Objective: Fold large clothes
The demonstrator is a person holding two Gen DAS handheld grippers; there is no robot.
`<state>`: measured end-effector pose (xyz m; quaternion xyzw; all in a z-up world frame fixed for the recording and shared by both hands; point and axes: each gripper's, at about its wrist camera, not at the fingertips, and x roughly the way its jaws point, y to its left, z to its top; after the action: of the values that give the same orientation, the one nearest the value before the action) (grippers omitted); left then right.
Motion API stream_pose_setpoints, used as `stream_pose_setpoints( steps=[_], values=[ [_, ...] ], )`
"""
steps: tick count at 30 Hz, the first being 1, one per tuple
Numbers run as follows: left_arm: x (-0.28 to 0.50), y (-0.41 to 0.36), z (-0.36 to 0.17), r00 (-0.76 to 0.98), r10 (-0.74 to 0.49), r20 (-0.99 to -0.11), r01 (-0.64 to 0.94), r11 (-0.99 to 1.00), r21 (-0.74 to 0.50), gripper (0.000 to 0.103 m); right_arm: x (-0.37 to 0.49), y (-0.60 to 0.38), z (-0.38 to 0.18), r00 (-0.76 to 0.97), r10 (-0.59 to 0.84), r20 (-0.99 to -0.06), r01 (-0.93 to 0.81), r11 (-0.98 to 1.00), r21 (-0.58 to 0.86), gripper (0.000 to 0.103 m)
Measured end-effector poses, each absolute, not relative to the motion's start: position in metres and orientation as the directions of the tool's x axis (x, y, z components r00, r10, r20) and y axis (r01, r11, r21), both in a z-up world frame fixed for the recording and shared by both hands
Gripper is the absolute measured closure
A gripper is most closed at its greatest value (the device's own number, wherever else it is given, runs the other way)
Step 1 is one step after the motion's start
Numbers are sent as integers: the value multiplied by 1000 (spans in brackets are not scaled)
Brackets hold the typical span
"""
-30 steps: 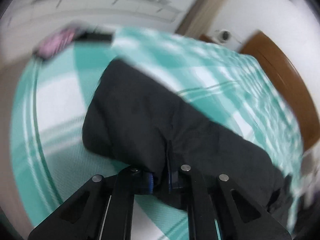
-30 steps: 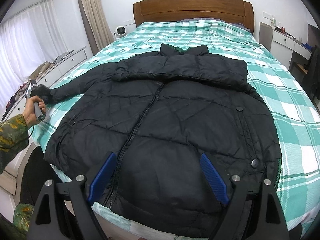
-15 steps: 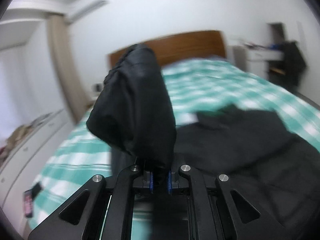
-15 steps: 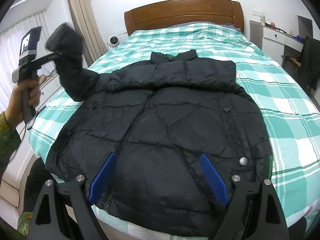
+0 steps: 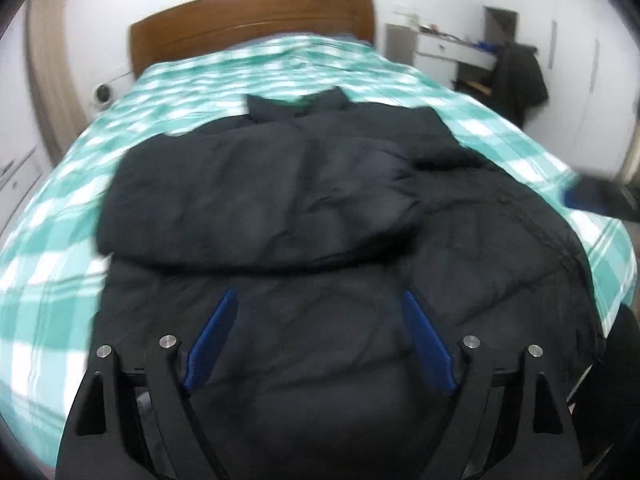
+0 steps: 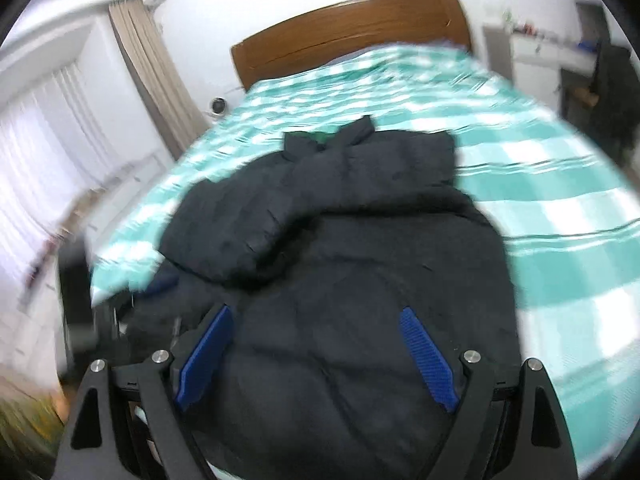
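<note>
Jacket point(image 5: 320, 360) under seemingly empty, wide-open grippers

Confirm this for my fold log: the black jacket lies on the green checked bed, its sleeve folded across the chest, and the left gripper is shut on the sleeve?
Not quite: the left gripper is open, holding nothing, as the left wrist view shows. The sleeve lies across the jacket on the bed.

- left gripper point(image 5: 316, 340): matt black arms with triangular cut-outs, four round silver screw heads, flat blue ribbed pads point(image 5: 426, 344) on the fingers
- right gripper point(image 6: 316, 354): same black frame, silver screws, blue ribbed pads point(image 6: 428, 356)
- both views are motion-blurred
</note>
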<state>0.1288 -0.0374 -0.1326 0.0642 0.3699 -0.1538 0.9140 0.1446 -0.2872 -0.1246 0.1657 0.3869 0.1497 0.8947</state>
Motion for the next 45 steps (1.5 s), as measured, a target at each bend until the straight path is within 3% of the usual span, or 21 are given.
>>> stream_pose_setpoints(
  steps=[3, 9, 10, 11, 12, 18, 22, 25, 31, 34, 35, 36, 38, 42, 45],
  values=[
    [121, -5, -126, 695, -194, -693, 241, 970, -30, 17, 206, -275, -141, 561, 564, -605, -140, 786, 602, 15],
    [111, 57, -136, 696, -163, -700, 101, 987, -129, 17, 276, -231, -180, 452, 620, -642, -95, 749, 656, 16],
    [110, 62, -138, 691, -160, -705, 86, 986, -140, 17, 281, -223, -183, 446, 610, -656, -101, 762, 640, 26],
    [109, 66, -143, 687, -158, -710, 73, 986, -149, 17, 283, -217, -182, 445, 589, -675, -101, 782, 615, 75],
    [107, 71, -147, 681, -157, -715, 60, 985, -159, 17, 285, -213, -179, 443, 555, -704, -94, 810, 580, 95],
    [109, 82, -154, 668, -156, -727, 34, 983, -180, 17, 307, -229, -84, 609, 527, -593, -229, 833, 504, 95],
    [110, 79, -151, 675, -166, -719, 48, 982, -183, 17, 356, -278, -45, 720, 403, -566, -169, 892, 420, 95],
    [114, 73, -151, 671, -175, -720, 61, 982, -182, 17, 388, -307, -60, 733, 309, -606, -105, 931, 349, 95],
    [137, 66, -146, 655, -173, -735, 87, 984, -153, 17, 395, -339, -159, 618, 218, -755, 44, 950, 310, 95],
    [164, 64, -131, 670, -179, -720, 116, 984, -137, 17, 390, -351, -173, 614, 231, -755, 87, 931, 355, 82],
    [176, 62, -126, 678, -179, -713, 126, 984, -128, 15, 391, -352, -172, 606, 233, -761, 97, 928, 361, 73],
    [192, 61, -120, 685, -174, -707, 131, 985, -114, 12, 394, -355, -171, 591, 233, -772, 106, 927, 361, 50],
    [223, 57, -110, 698, -163, -697, 131, 986, -100, 12, 390, -358, -155, 605, 211, -768, 107, 934, 341, 32],
    [299, 42, -102, 711, -168, -683, 152, 985, -83, 7, 368, -342, -113, 723, 133, -678, 23, 976, 216, 32],
    [345, 27, -119, 715, -134, -686, 140, 989, -48, 7, 371, -317, -103, 734, 247, -633, -142, 967, 213, 32]
  ],
)
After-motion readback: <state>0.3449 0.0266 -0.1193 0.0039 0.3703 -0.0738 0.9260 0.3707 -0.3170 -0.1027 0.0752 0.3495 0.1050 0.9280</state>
